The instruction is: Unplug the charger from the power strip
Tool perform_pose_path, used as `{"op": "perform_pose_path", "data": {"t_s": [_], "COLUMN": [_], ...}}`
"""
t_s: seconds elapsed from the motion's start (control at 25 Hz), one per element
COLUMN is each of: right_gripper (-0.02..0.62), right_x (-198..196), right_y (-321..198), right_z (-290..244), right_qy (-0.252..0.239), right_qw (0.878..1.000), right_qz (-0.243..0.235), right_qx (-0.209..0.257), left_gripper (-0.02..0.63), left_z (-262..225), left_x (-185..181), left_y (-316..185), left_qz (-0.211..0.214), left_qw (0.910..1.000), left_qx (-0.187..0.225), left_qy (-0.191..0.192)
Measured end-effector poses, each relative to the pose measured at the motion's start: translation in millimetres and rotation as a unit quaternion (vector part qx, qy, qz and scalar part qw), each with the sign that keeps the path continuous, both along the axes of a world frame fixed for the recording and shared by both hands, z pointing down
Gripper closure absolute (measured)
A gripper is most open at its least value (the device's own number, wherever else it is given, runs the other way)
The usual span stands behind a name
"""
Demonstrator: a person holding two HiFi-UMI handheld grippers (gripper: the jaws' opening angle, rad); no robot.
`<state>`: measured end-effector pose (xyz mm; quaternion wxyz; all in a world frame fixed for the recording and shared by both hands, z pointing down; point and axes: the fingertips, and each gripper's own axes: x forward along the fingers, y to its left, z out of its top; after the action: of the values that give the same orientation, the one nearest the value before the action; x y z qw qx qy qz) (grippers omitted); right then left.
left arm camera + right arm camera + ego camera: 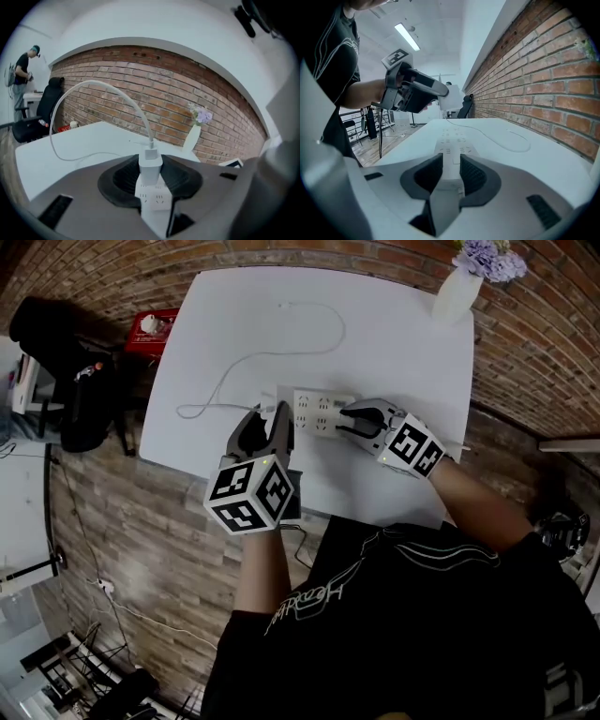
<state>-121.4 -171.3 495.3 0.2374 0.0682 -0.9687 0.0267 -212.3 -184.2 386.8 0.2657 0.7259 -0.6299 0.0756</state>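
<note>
The white power strip (319, 412) lies flat in the middle of the white table (394, 343). My right gripper (353, 418) is shut on the strip's right end, and in the right gripper view the pads (472, 174) pinch the strip (452, 143) from both sides. My left gripper (272, 420) is shut on the small white charger (151, 168) and holds it up above the strip's (157, 199) left end, with its plug out of the sockets. The charger's white cable (96, 89) arches up from it and trails across the table (239, 367). Seen from the right gripper view, the left gripper (412, 91) hangs well above the tabletop.
A white vase of purple flowers (461, 285) stands at the table's far right corner. Off the left edge are a red item (150, 329) and a black chair with a bag (66, 371). A brick wall runs behind the table, and a person (22, 70) stands far off.
</note>
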Motion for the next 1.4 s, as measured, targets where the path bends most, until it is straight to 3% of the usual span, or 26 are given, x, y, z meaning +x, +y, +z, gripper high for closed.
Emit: {"op": "perform_pose_path", "data": {"t_s": [0.16,0.32,0.56,0.68,0.92,1.08,1.4], "right_gripper": [0.519,0.58,0.592,0.595,0.597,0.598,0.598], "right_x": [0.0,3.8,6.7,8.7,2.4,0.3,-3.1], "right_y": [-4.3,-19.9,-10.6,9.5,52.3,73.8,95.3], "right_z": [2.2,-11.4,-108.6,-144.1,-193.2,-205.9,-206.7], "right_qy": [0.004,0.008,-0.115,-0.15,-0.217,-0.229,-0.234], "right_qw": [1.0,0.996,0.983,0.973,0.949,0.945,0.938], "right_qz": [0.018,0.076,0.12,0.141,0.183,0.201,0.236], "right_qx": [-0.016,-0.045,-0.077,-0.104,-0.138,-0.116,-0.1], "left_gripper": [0.474,0.474,0.474,0.474,0.474,0.474,0.472], "left_z": [-11.6,-20.9,-52.6,-70.3,-97.5,-102.1,-100.5], "left_x": [2.9,9.8,24.3,20.9,1.0,-12.6,-17.6], "left_y": [13.2,23.7,49.1,68.1,102.1,113.1,122.0], "left_qz": [0.007,0.028,0.083,0.115,0.163,0.185,0.224], "left_qw": [0.9966,0.9888,0.9674,0.9558,0.945,0.9515,0.9441], "left_qx": [0.003,0.004,0.002,-0.005,-0.014,-0.007,-0.007], "left_qy": [0.082,0.146,0.239,0.271,0.284,0.246,0.241]}}
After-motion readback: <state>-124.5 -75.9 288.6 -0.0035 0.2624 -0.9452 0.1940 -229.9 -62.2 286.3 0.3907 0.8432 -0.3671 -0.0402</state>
